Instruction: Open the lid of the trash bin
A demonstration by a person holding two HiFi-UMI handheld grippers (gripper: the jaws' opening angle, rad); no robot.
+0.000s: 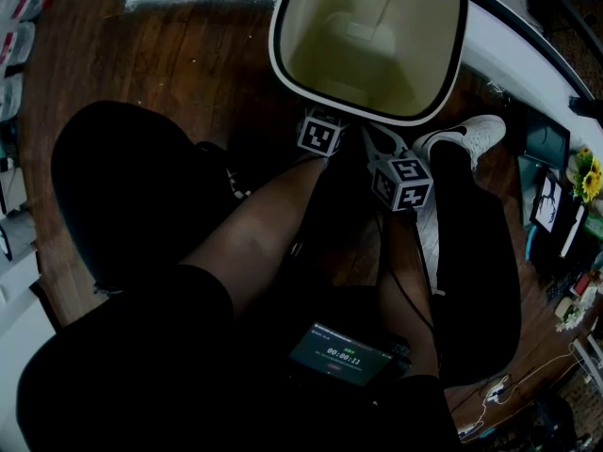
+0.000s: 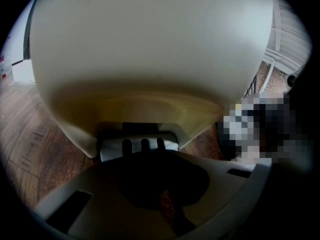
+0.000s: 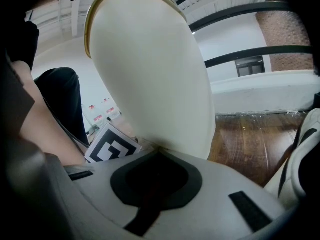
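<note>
The trash bin's lid [image 1: 369,38] stands raised, and the head view shows its cream underside and white rim. My left gripper [image 1: 327,119] and right gripper [image 1: 382,154] sit side by side at the lid's near edge, each with its marker cube showing. In the left gripper view the cream underside [image 2: 150,49] fills the frame above a white slotted hinge piece [image 2: 140,146]. My left gripper [image 2: 145,159] has its jaws together. The right gripper view shows the lid [image 3: 155,74] from the side. Its lower edge meets the tip of my right gripper [image 3: 157,153], whose jaws are also together.
The person's bare legs and a white shoe [image 1: 466,137] are just below the bin on a dark wooden floor [image 1: 188,55]. A black seat [image 1: 132,186] is at the left. A small screen [image 1: 341,356] hangs at the waist. A white ledge [image 1: 528,55] and yellow flowers [image 1: 586,172] are on the right.
</note>
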